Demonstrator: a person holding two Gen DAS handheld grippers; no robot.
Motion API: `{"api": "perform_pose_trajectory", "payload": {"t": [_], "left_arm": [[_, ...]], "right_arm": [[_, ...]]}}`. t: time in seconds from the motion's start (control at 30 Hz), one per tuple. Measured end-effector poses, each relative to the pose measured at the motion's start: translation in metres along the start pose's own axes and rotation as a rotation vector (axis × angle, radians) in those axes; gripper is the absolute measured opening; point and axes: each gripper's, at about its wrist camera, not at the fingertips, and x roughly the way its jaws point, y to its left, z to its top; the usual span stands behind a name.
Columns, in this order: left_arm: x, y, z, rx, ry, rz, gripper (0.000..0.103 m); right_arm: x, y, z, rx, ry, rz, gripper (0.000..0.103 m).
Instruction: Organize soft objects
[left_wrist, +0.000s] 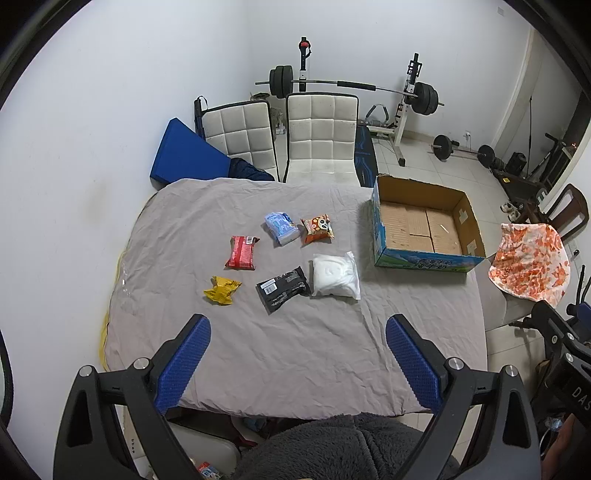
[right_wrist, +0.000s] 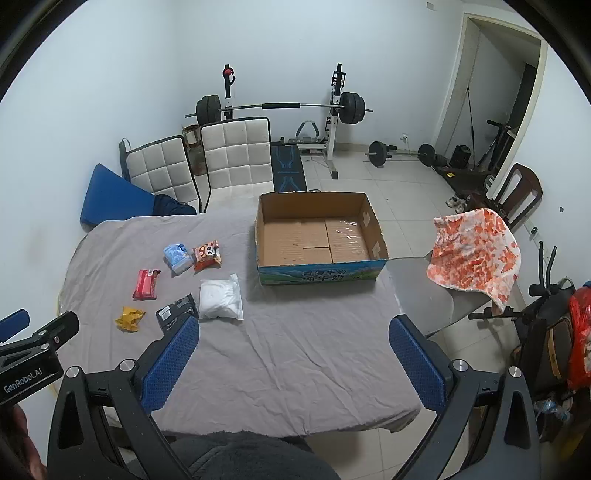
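A table (left_wrist: 295, 362) draped in a wrinkled grey cloth carries an open cardboard box (left_wrist: 424, 258) at its far right corner, the box's floor bare, and six soft packets grouped left of it, well apart from the box. Largest of these is a white pouch (left_wrist: 335, 276), lying just beside a black packet (left_wrist: 282, 290) on its left. Farther back sit a light blue pack (left_wrist: 281, 228) and an orange panda-print bag (left_wrist: 317, 229), side by side and close to touching. A red packet (left_wrist: 242, 252) lies left of the group's middle, and a small crumpled yellow wrapper (left_wrist: 221, 291) lies nearest the table's left edge. Two white padded chairs (left_wrist: 280, 136) stand behind the table, with a barbell rack (left_wrist: 354, 88) against the wall beyond. The left tongs (left_wrist: 297, 354) hang above the table's near edge, blue pads spread wide with nothing between them. The right tongs (right_wrist: 293, 354), likewise spread wide and holding nothing, hover over the cloth in front of the box
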Motion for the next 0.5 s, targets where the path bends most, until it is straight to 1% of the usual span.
{"api": "perform_pose_trajectory", "payload": {"t": [0.5], "left_arm": [[-0.005,0.0035,-0.0035,-0.007,-0.012,-0.004,0.097]], "right_arm": [[-0.0051,0.0,-0.0012,0.0,-0.015,0.002,0.103]]}}
